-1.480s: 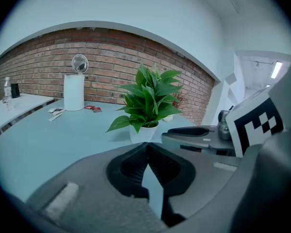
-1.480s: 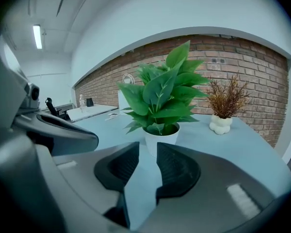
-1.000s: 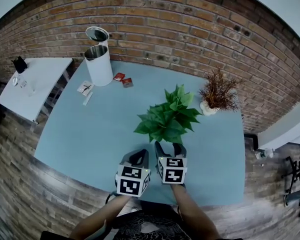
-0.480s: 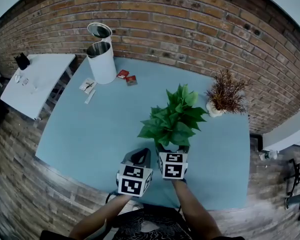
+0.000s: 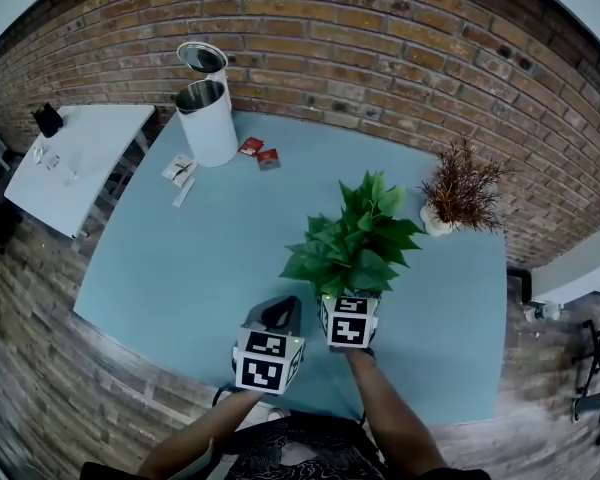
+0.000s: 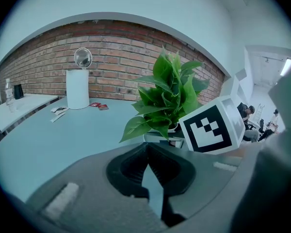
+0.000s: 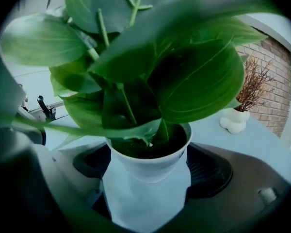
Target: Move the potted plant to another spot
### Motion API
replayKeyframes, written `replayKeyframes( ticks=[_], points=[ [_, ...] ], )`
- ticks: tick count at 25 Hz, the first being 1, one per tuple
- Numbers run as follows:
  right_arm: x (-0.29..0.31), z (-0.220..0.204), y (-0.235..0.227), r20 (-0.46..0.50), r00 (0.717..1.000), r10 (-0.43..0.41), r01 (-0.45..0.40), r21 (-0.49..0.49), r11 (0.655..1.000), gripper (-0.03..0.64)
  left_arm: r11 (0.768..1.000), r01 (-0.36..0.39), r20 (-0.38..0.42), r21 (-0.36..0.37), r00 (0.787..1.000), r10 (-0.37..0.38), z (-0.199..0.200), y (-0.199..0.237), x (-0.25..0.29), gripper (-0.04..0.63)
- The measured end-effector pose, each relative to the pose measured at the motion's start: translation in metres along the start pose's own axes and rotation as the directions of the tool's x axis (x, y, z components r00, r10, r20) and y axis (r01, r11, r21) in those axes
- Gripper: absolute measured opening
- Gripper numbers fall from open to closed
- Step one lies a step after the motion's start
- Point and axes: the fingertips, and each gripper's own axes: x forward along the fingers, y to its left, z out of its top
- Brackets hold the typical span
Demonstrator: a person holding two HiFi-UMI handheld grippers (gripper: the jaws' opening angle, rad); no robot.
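The potted plant (image 5: 358, 238), broad green leaves in a white pot (image 7: 150, 165), stands on the blue table (image 5: 180, 258) right of centre. My right gripper (image 5: 348, 298) reaches in under the leaves, and its jaws have just been opening. The pot now sits between them, with the pads close on either side and not pressing. My left gripper (image 5: 278, 315) hovers just to the left near the table's front edge. In the left gripper view it (image 6: 146, 152) is shut on nothing, with the plant (image 6: 167, 98) ahead to its right.
A white bin with a raised lid (image 5: 207, 118) stands at the back left, with red packets (image 5: 260, 153) and paper slips (image 5: 178, 171) beside it. A dried reddish plant in a white vase (image 5: 460, 193) stands at the back right. A white side table (image 5: 75, 153) lies left, a brick wall behind.
My right gripper has moved forward and lower, in under the plant's leaves, so its jaws now flank the pot. The left gripper has stayed where it was.
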Motion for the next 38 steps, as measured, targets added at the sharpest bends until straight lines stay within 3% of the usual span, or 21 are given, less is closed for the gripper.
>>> replayKeyframes(
  ticks=[38],
  points=[
    [-0.036,-0.023,0.015,-0.022,1.0,-0.009,0.008,-0.023,1.0,0.477,1.0,0.012,0.034,0.023,0.999,-0.013,-0.013,-0.017,-0.034,0.0]
  ],
)
